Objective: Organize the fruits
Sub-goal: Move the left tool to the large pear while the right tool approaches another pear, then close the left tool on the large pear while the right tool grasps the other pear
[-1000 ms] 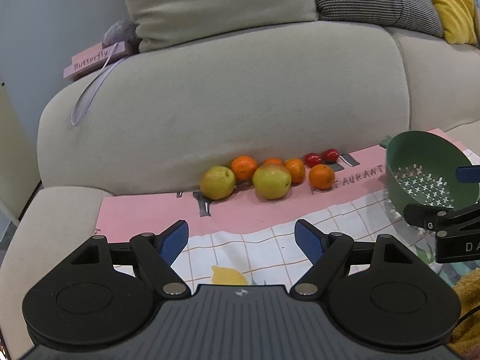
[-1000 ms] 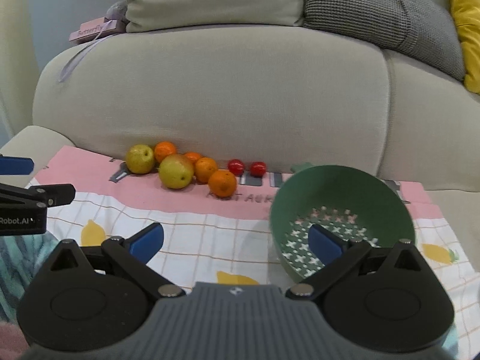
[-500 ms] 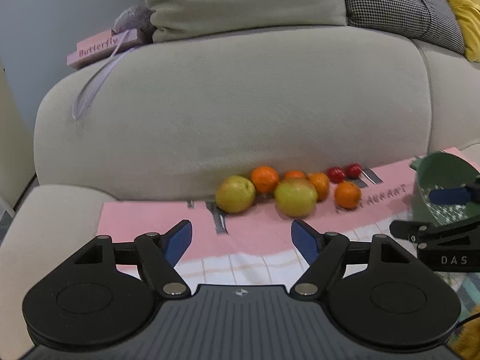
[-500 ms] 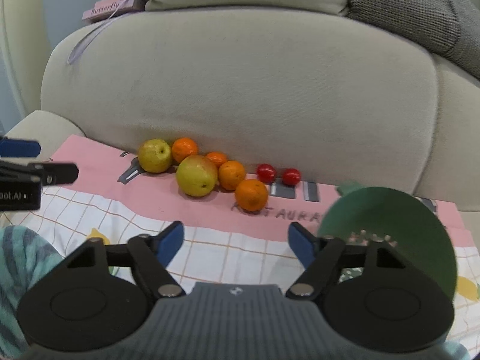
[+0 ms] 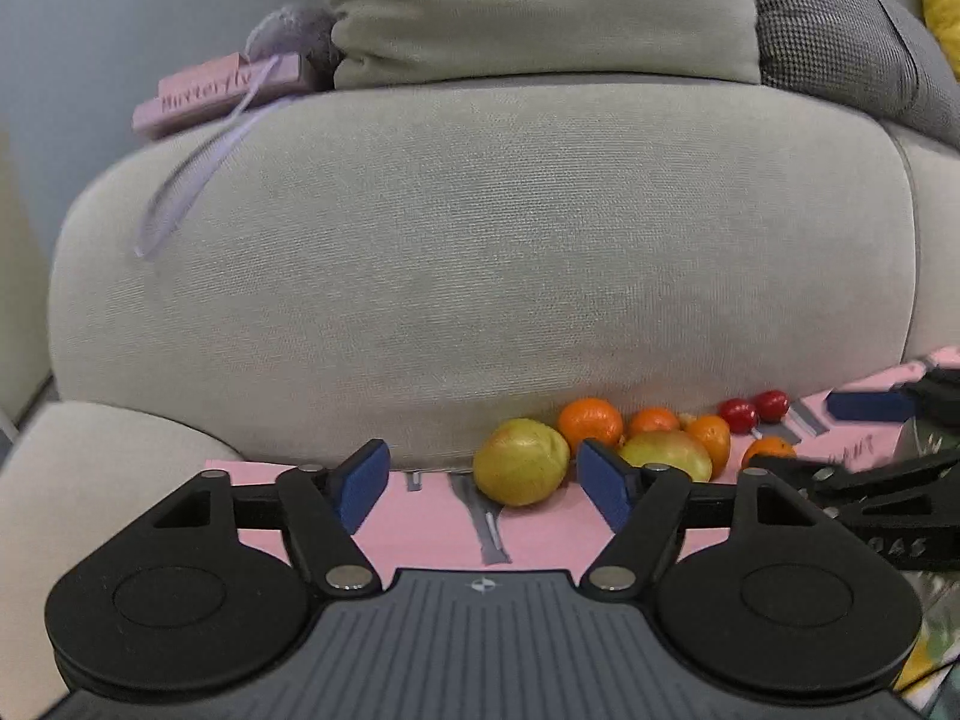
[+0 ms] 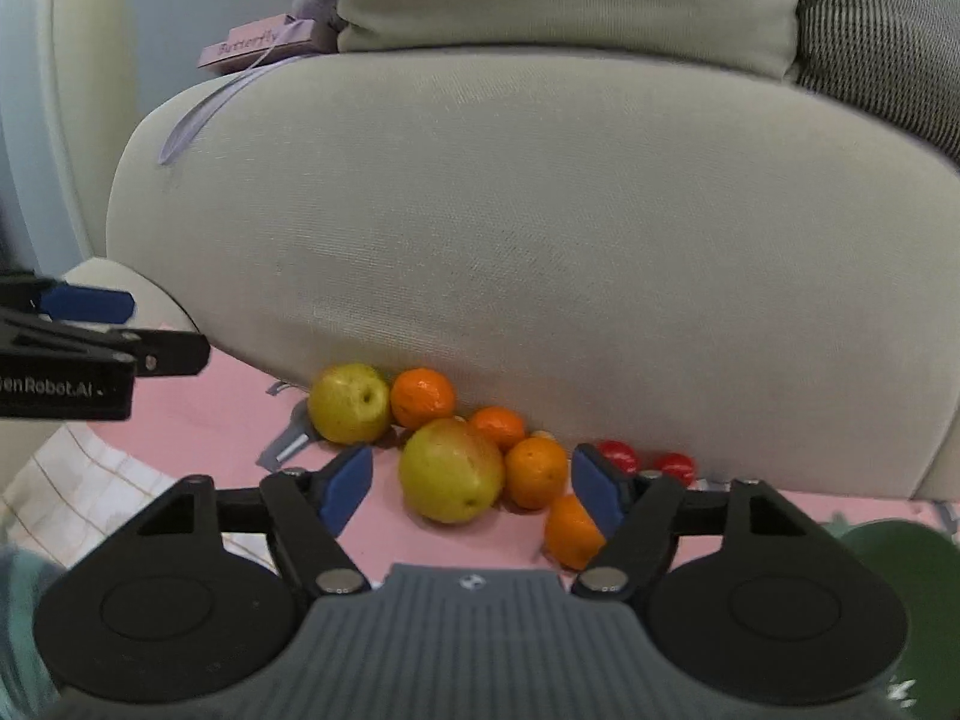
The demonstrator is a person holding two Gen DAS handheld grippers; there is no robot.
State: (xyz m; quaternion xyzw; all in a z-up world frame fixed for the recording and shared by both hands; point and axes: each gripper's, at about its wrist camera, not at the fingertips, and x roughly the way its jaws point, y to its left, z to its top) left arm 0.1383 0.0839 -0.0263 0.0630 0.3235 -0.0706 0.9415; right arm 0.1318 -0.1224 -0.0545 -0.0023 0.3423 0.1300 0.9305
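Note:
Fruit lies in a row on a pink cloth (image 5: 420, 516) against the sofa back. My left gripper (image 5: 483, 483) is open, and the left yellow-green apple (image 5: 521, 468) lies just beyond its fingertips. My right gripper (image 6: 468, 486) is open, with the bigger yellow-green apple (image 6: 451, 469) ahead between its fingers. Several oranges (image 6: 422, 397) and two small red fruits (image 6: 618, 455) lie beside the apples. One orange (image 6: 570, 531) is partly hidden behind my right finger. The green colander (image 6: 900, 564) shows at the lower right edge.
The beige sofa back (image 5: 480, 252) rises right behind the fruit. A pink "Butterfly" box (image 5: 210, 93) with a lilac ribbon sits on top of it, beside cushions. The cloth turns to a checked pattern (image 6: 78, 480) nearer me.
Both grippers have moved forward and lower toward the fruit row, which now looks much larger. The colander has slid to the right edge of both views. Both grippers stay open.

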